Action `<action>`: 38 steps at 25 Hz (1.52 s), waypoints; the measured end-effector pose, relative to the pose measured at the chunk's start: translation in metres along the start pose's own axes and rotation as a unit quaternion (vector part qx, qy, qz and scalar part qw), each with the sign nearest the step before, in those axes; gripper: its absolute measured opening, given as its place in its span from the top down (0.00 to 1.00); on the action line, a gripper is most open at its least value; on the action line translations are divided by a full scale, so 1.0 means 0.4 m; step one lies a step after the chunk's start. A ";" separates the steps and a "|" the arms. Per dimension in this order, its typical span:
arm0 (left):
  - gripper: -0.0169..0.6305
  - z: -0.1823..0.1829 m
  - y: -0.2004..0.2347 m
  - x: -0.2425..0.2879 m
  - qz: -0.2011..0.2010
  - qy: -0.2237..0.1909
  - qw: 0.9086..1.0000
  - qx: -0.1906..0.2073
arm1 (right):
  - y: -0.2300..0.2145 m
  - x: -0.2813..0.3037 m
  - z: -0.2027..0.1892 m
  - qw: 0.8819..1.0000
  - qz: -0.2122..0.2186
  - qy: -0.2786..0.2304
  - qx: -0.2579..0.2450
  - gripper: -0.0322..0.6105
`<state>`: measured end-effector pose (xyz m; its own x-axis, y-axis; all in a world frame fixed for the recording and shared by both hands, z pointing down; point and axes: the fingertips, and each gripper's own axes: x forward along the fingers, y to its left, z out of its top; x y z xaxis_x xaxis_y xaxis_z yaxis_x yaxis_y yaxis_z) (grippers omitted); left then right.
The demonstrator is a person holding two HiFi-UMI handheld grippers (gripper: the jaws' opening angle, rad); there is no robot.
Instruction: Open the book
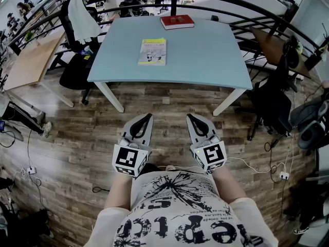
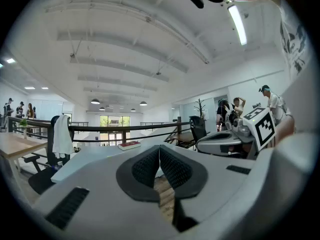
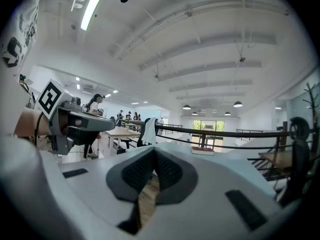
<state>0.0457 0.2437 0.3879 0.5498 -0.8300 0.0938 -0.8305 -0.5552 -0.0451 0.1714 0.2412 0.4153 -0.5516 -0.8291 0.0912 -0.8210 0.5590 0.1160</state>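
Left tongs and right tongs pressed together, empty.
Book lies well apart; unspread tips could shove it across the worktop.

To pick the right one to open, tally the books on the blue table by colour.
Yellow book: 1
Red book: 1
Total: 2

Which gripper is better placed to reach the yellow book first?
Left, slightly. The left gripper stands nearly in line with the yellow book; the right gripper is further aside. Both are shut.
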 end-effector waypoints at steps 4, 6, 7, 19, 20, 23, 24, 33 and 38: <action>0.94 0.000 -0.007 0.010 0.004 0.002 1.000 0.002 | -0.012 -0.004 -0.002 1.000 0.003 -0.004 0.003 0.94; 0.94 -0.003 -0.008 0.016 0.007 0.004 1.000 0.000 | -0.018 -0.004 -0.005 1.000 0.004 -0.005 0.002 0.94; 0.94 -0.006 -0.009 0.019 0.008 0.005 1.000 -0.001 | -0.021 -0.004 -0.007 1.000 0.005 -0.006 0.002 0.94; 0.94 -0.041 0.001 0.054 0.020 0.020 1.000 -0.007 | -0.099 0.024 -0.048 0.999 -0.006 -0.007 0.052 0.93; 0.94 -0.048 0.012 0.059 0.023 0.022 0.999 -0.012 | -0.101 0.033 -0.052 0.999 -0.006 -0.005 0.052 0.93; 0.94 -0.069 0.054 0.086 0.028 0.029 0.999 -0.024 | -0.105 0.076 -0.067 0.999 -0.004 0.003 0.053 0.93; 0.94 -0.075 0.072 0.102 0.025 0.031 0.999 -0.025 | -0.108 0.100 -0.072 0.999 -0.005 0.006 0.054 0.93; 0.94 -0.062 0.305 0.290 0.002 0.034 0.999 -0.030 | -0.190 0.365 -0.050 0.997 -0.037 0.026 0.059 0.93; 0.94 -0.032 0.470 0.435 -0.024 0.036 0.999 -0.033 | -0.259 0.546 0.000 0.996 -0.061 0.032 0.047 0.93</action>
<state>-0.0160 -0.0043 0.4086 0.5827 -0.7957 0.1655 -0.8092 -0.5869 0.0273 0.1360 0.0022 0.4233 -0.4382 -0.8870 0.1457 -0.8935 0.4475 0.0368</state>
